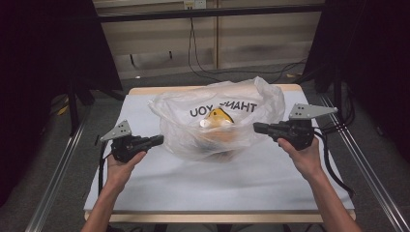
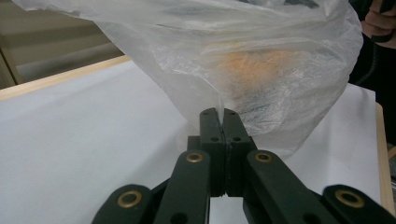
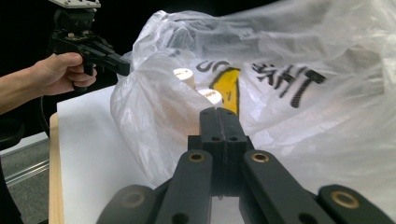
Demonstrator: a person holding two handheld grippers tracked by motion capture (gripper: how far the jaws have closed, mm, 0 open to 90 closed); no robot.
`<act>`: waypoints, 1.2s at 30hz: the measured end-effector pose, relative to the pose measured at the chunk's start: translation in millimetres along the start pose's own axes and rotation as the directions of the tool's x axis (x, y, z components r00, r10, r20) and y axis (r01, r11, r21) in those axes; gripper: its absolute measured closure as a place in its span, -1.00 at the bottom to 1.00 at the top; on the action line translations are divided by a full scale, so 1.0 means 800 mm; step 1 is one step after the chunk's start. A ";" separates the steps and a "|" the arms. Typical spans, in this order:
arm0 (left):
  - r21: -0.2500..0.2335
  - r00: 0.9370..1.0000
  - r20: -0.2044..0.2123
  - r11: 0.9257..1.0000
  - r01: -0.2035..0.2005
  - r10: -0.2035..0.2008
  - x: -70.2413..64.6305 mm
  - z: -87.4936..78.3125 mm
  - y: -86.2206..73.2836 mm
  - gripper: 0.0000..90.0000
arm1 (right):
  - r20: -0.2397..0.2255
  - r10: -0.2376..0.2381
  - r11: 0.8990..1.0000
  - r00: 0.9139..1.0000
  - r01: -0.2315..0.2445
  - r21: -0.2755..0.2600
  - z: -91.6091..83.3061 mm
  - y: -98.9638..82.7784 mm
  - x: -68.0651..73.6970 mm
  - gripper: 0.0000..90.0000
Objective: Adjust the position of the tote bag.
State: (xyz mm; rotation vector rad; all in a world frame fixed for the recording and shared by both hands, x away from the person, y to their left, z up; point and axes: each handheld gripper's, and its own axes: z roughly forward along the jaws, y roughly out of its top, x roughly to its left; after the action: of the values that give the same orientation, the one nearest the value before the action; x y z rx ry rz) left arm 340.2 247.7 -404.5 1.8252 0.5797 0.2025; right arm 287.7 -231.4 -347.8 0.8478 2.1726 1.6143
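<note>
Item: clear plastic bag point(image 1: 217, 123), printed lettering and a yellow mark on its face. We are finding its contents hard to make out through the crinkled film: an orange-brown mass is blurring low inside, and two pale round caps point(image 3: 184, 74) are showing beside the yellow mark, their bodies hidden. The lettering is reading mirrored from the high view. The bag is sitting at the middle of the white tabletop point(image 1: 145, 179), puffed up and loosely bunched at the top.

We are holding the left tongs point(image 1: 159, 140) just beside the bag's left flank, jaws together with nothing between them; whether the tips are touching the film we cannot tell. We are holding the right tongs point(image 1: 256, 127) at the bag's right flank, jaws likewise pressed together and empty.
</note>
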 end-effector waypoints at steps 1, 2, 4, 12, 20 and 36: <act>-0.001 1.000 -0.005 1.000 0.007 -0.007 0.000 0.000 -0.001 1.00 | 0.004 0.001 1.000 1.000 -0.001 0.006 -0.001 -0.001 -0.001 1.00; 0.000 1.000 0.003 1.000 0.007 -0.007 -0.001 0.000 -0.002 1.00 | 0.004 0.003 1.000 1.000 -0.003 -0.001 -0.001 -0.001 -0.001 1.00; 0.007 1.000 0.012 1.000 0.003 -0.004 -0.002 0.002 -0.004 0.99 | 0.002 0.004 1.000 1.000 -0.004 -0.004 -0.001 -0.003 0.000 1.00; 0.024 1.000 0.013 1.000 0.002 -0.002 -0.002 0.002 -0.008 1.00 | 0.006 0.009 0.999 1.000 -0.009 0.050 0.010 -0.018 0.000 1.00; -0.011 1.000 -0.011 1.000 0.019 -0.019 -0.001 -0.002 -0.003 0.58 | 0.006 0.003 0.998 1.000 -0.003 0.056 0.007 -0.023 0.003 1.00; -0.107 0.995 -0.020 0.989 -0.098 0.096 -0.035 0.001 0.062 -0.12 | 0.000 0.020 0.998 1.000 -0.020 0.051 0.012 -0.024 -0.002 1.00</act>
State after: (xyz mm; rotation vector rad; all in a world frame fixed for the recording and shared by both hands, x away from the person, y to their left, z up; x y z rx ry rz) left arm 330.7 222.0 -354.6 1.7493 0.4816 0.3079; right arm 289.1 -229.1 -369.3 0.8865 2.2213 1.5742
